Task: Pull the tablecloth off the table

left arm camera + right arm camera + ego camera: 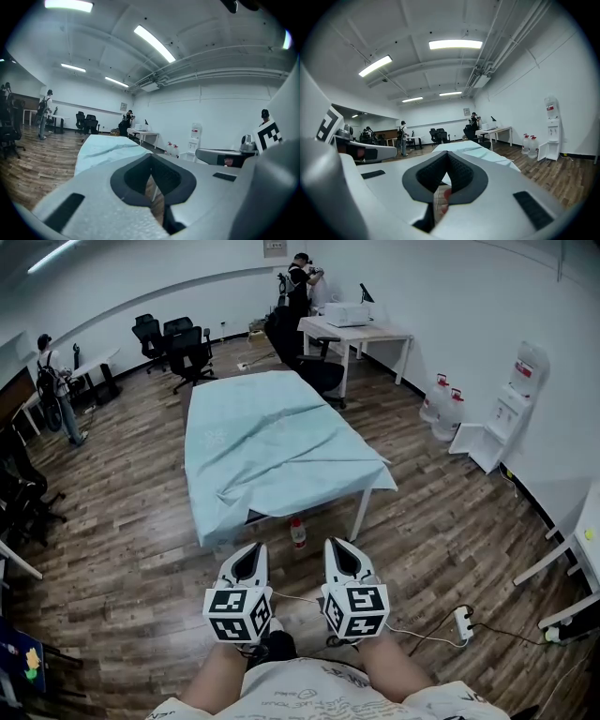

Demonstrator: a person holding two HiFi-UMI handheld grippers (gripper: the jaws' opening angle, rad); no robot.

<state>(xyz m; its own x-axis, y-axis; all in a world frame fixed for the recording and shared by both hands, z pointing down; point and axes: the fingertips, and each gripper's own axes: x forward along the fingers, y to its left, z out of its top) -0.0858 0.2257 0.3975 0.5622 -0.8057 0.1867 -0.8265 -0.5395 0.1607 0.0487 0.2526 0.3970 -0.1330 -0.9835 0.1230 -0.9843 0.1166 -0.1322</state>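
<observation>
A pale blue tablecloth (pixel 267 442) covers a long table (pixel 361 514) with white legs in the middle of the room, its near edge rumpled and hanging down. My left gripper (pixel 249 552) and right gripper (pixel 339 549) are held side by side in front of me, a short way short of the table's near end, both pointing at it. Both are shut with nothing between the jaws. In the left gripper view the tablecloth (pixel 101 147) stretches away beyond the closed left gripper (pixel 151 165). In the right gripper view the tablecloth (pixel 476 150) lies beyond the closed right gripper (pixel 446 165).
A small bottle with a red cap (pixel 298 533) stands on the wooden floor under the table's near end. A power strip (pixel 462 623) and cable lie at right. Water jugs (pixel 443 405) and a dispenser (pixel 511 409) line the right wall. Office chairs (pixel 178 348) and a person (pixel 54 390) are at back left.
</observation>
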